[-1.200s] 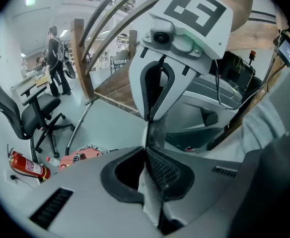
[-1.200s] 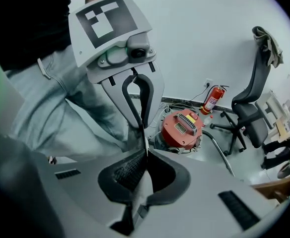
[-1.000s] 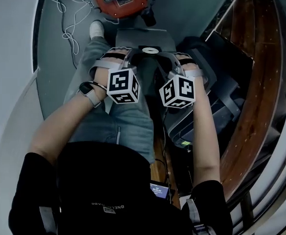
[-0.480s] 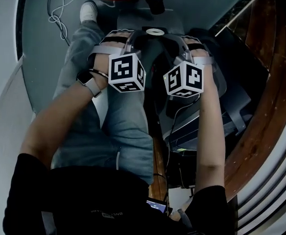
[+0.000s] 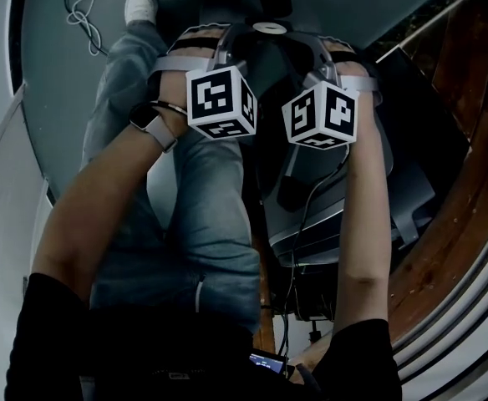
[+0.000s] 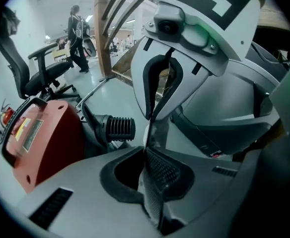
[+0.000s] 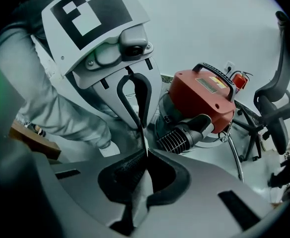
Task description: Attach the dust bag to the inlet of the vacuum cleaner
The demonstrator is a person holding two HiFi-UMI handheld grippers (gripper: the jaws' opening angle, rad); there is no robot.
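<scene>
Two grey plastic two-jaw grippers: left gripper, right gripper. Two black-and-white marker cubes: left cube, right cube. One grey fabric dust bag. One red drum-shaped vacuum cleaner. One black ribbed hose end. One black office chair. One white shoe. One wristwatch. One distant standing person.

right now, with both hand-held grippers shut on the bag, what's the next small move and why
Probably ease the bag forward and aim its white ring at the black ribbed inlet of the vacuum. The left hand-held gripper and right hand-held gripper are each shut on a bag edge, the ring sits between them, and the inlet lies ahead, apart from the bag.
</scene>
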